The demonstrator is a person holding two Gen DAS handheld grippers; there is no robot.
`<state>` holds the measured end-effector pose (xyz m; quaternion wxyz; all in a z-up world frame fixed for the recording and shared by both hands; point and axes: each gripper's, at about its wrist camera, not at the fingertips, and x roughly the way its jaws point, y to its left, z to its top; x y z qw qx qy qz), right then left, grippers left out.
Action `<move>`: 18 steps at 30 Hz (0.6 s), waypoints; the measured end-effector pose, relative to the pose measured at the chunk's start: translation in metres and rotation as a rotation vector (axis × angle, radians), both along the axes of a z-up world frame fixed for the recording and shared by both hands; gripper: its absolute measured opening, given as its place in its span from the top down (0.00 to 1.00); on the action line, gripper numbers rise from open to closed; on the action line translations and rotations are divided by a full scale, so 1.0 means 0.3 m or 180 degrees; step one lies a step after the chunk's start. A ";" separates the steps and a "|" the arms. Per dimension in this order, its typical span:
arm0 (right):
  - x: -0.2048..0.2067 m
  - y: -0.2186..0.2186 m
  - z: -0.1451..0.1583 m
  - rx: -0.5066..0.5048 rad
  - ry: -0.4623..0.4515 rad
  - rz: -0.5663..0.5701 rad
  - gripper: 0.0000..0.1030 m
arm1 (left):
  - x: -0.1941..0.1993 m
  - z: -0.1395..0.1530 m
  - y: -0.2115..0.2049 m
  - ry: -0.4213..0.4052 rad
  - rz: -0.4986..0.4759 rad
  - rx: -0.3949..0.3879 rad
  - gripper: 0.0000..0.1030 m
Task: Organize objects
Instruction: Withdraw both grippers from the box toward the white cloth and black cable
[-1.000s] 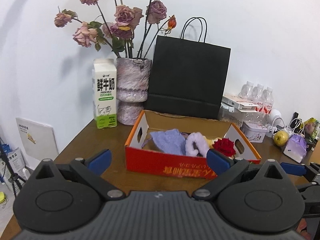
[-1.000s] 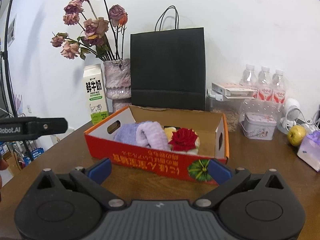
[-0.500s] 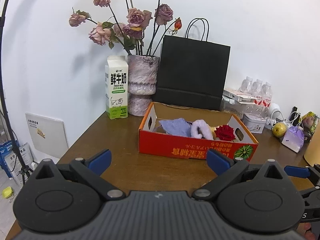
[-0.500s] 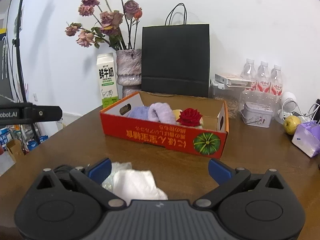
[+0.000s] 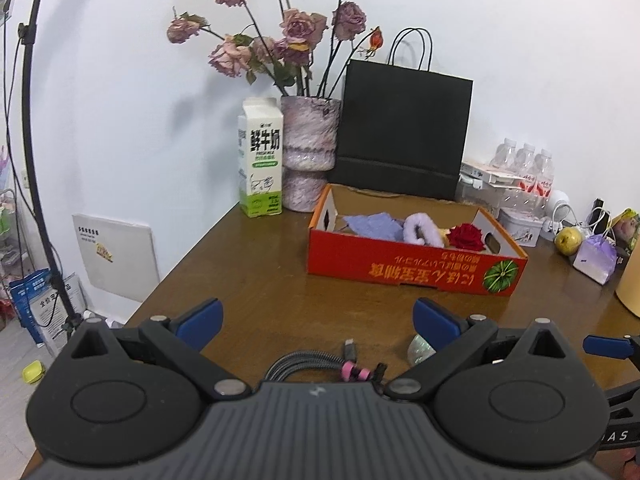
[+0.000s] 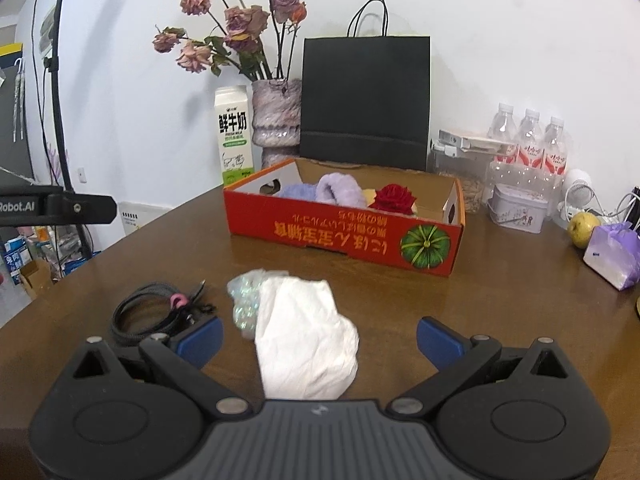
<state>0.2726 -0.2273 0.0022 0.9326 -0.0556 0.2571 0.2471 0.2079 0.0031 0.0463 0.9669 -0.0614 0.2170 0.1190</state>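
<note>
A red cardboard box (image 5: pixel 416 268) (image 6: pixel 344 236) sits on the brown table and holds purple cloths (image 6: pixel 338 190) and a red rose (image 6: pixel 394 198). In the right wrist view a crumpled white tissue (image 6: pixel 306 340) with a glittery wrapper (image 6: pixel 244 300) lies on the table between the fingers of my open right gripper (image 6: pixel 318 338). A coiled black cable (image 6: pixel 150 314) (image 5: pixel 316 364) with a pink tie lies to its left. My left gripper (image 5: pixel 318 320) is open above the cable, holding nothing.
A milk carton (image 5: pixel 260 164), a vase of dried roses (image 5: pixel 310 160) and a black paper bag (image 5: pixel 404 136) stand along the wall. Water bottles (image 6: pixel 530 140), a tin (image 6: pixel 516 208), an apple (image 6: pixel 582 224) and a purple pack (image 6: pixel 612 254) crowd the right side. The table edge runs at the left.
Both grippers have pulled back from the box, which now looks farther away. The tissue and the cable have come into view near the fingers.
</note>
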 end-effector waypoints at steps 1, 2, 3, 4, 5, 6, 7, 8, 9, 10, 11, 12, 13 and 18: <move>-0.005 -0.001 -0.006 -0.0009 0.0013 0.0000 0.00 | -0.009 -0.005 0.004 0.0009 0.0013 0.0000 0.00; -0.010 -0.001 -0.011 -0.0015 0.0023 -0.0002 0.00 | -0.018 -0.009 0.009 0.0020 0.0025 -0.0001 0.00; -0.015 -0.002 -0.015 -0.0017 0.0034 -0.0002 0.00 | -0.027 -0.013 0.011 0.0030 0.0036 -0.0001 0.00; -0.020 -0.003 -0.020 -0.0018 0.0048 0.0000 0.00 | -0.035 -0.018 0.015 0.0042 0.0046 -0.0001 0.00; -0.026 -0.004 -0.025 -0.0019 0.0061 0.0001 0.00 | -0.043 -0.023 0.019 0.0056 0.0052 -0.0001 0.00; -0.032 -0.005 -0.030 -0.0020 0.0071 0.0004 0.00 | -0.050 -0.027 0.022 0.0070 0.0056 -0.0002 0.00; -0.038 -0.005 -0.035 -0.0019 0.0084 0.0007 0.00 | -0.058 -0.034 0.026 0.0091 0.0058 -0.0003 0.00; -0.042 -0.005 -0.040 -0.0017 0.0096 0.0010 0.00 | -0.064 -0.039 0.028 0.0109 0.0060 -0.0003 0.00; -0.045 -0.006 -0.046 -0.0015 0.0109 0.0011 0.00 | -0.069 -0.047 0.030 0.0130 0.0061 -0.0001 0.00; -0.049 -0.006 -0.052 -0.0015 0.0125 0.0011 0.00 | -0.075 -0.055 0.031 0.0154 0.0059 0.0000 0.00; -0.050 -0.007 -0.059 -0.0017 0.0142 0.0010 0.00 | -0.078 -0.063 0.031 0.0183 0.0052 0.0002 0.00; -0.052 -0.007 -0.065 -0.0021 0.0153 0.0005 0.00 | -0.080 -0.072 0.033 0.0212 0.0041 0.0003 0.00; -0.056 -0.008 -0.069 -0.0025 0.0159 -0.0001 0.00 | -0.082 -0.081 0.034 0.0244 0.0027 0.0003 0.00; -0.054 -0.007 -0.080 -0.0027 0.0185 -0.0011 0.00 | -0.073 -0.115 0.034 0.0392 -0.0050 -0.0031 0.00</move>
